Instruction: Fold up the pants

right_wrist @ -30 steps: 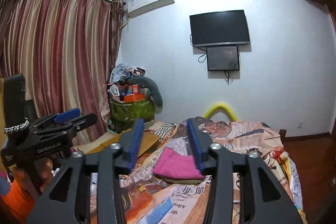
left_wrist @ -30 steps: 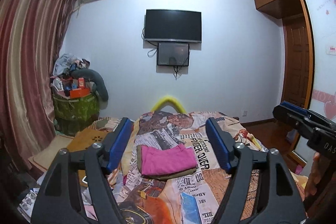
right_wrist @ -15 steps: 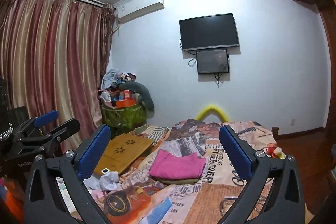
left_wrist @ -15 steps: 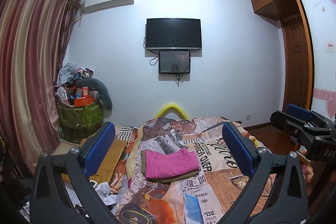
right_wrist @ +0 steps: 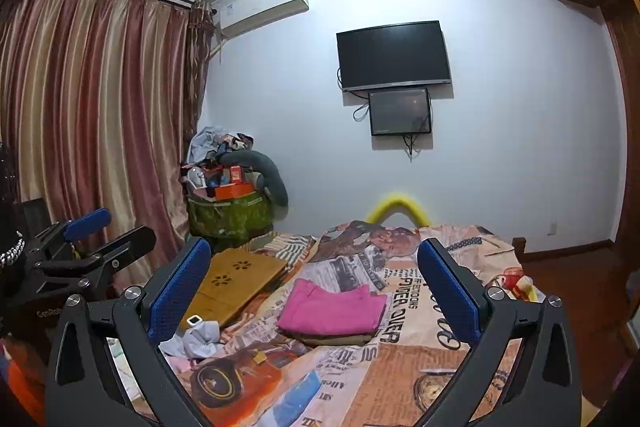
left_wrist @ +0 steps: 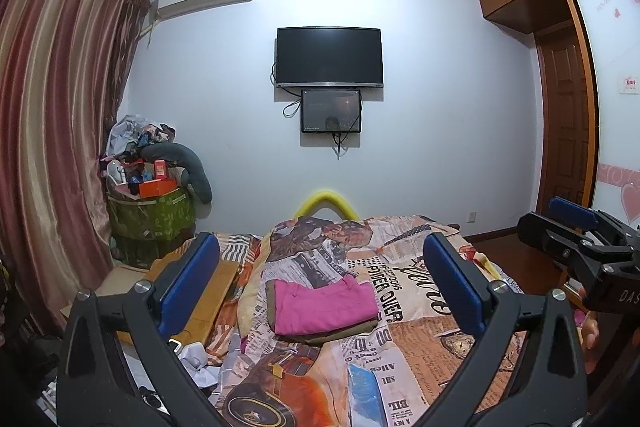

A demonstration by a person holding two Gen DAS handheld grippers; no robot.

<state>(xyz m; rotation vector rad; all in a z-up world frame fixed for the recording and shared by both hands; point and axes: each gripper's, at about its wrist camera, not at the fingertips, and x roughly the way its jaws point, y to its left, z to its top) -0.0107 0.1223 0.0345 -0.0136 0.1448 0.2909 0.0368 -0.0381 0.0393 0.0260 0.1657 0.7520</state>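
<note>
Two grippers are in view, both with jaws spread wide and nothing between the blue pads. Left gripper (left_wrist: 322, 281) occupies the lower part of its own view, raised above the bed and well apart from the garments. Right gripper (right_wrist: 314, 285) sits likewise in the lower part of its own view, also clear of any cloth. Folded pink pants (left_wrist: 324, 303) lie at lower centre of the left view, stacked on a folded olive-brown garment (left_wrist: 332, 331) whose edges show beneath them. The stack rests on a bedspread (left_wrist: 416, 339) printed with newspaper text and pictures. In the right view the same pink pants (right_wrist: 332, 307) appear at lower centre, framed between the two fingers but farther off. A wooden lap tray (right_wrist: 236, 281) lies left of the stack in the right view, with crumpled white cloth (right_wrist: 200, 337) below it. A dark television (left_wrist: 329, 57) hangs at upper centre with a smaller screen (left_wrist: 331, 111) just below it. Striped curtains (left_wrist: 52, 131) fill the left edge. A heaped green bin (left_wrist: 154, 215) stands beside the curtains.
</note>
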